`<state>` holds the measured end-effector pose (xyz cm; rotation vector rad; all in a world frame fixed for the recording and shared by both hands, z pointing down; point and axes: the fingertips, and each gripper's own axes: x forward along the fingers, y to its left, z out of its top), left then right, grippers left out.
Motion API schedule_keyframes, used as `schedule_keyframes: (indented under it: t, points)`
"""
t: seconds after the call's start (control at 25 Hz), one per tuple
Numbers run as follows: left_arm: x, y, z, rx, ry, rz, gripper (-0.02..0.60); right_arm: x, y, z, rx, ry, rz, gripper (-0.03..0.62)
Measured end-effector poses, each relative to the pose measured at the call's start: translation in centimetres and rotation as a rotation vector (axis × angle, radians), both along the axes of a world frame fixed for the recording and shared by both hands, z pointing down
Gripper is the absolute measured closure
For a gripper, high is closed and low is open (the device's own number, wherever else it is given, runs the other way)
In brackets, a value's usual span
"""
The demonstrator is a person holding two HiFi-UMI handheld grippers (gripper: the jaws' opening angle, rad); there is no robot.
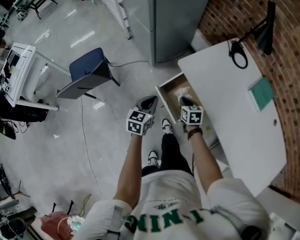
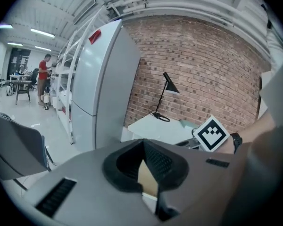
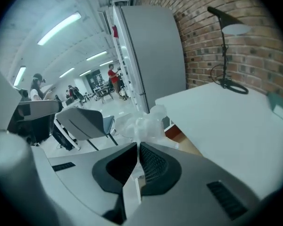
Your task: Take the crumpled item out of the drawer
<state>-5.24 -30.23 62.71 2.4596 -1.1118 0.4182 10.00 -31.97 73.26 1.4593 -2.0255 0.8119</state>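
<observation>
Being gripped at the tips of the right claw (image 3: pixel 137 145) is the crumpled item (image 3: pixel 141 123), a pale, see-through wad of thin film. The claw's jaws are being pressed together on its lower edge, and the wad is sticking out beyond them. In the head view this claw is being held over the open drawer (image 1: pixel 166 100), with its marker cube just on the person's side of the drawer. The drawer's brown wooden inside is showing below and to the right of the wad in the right gripper view.

The left claw (image 2: pixel 142 141) is being held just outside the drawer, on the floor side of the drawer's front panel. Its jaws are closed tip to tip, and nothing is being held between them.

The drawer is standing pulled out from under a white bench (image 1: pixel 230 99). On the bench, on the far side from the drawer and toward the brick wall, a black lamp (image 1: pixel 262 31) with a looped cable (image 1: pixel 238 54) is standing. A flat green pad (image 1: pixel 262 94) is lying nearer the wall. Beyond the drawer a tall grey cabinet (image 1: pixel 175 19) is standing, and well apart from the drawer, out on the floor, a blue chair (image 1: pixel 87 71) is seen.
</observation>
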Motion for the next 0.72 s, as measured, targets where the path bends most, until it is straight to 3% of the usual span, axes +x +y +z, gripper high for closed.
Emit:
schedule_keyframes:
  t: [0.32,0.72]
  points:
    - [-0.3,2.8,-6.9,0.133,-0.005,-0.006,0.584,-0.1,2.1,-8.8,0.150,-0.031,0.049,0.574]
    - [-1.5,5.0,-12.7,0.218,0.020,-0.085,0.584,0.5,5.8,-17.4,0.318,-0.059,0.073,0.574]
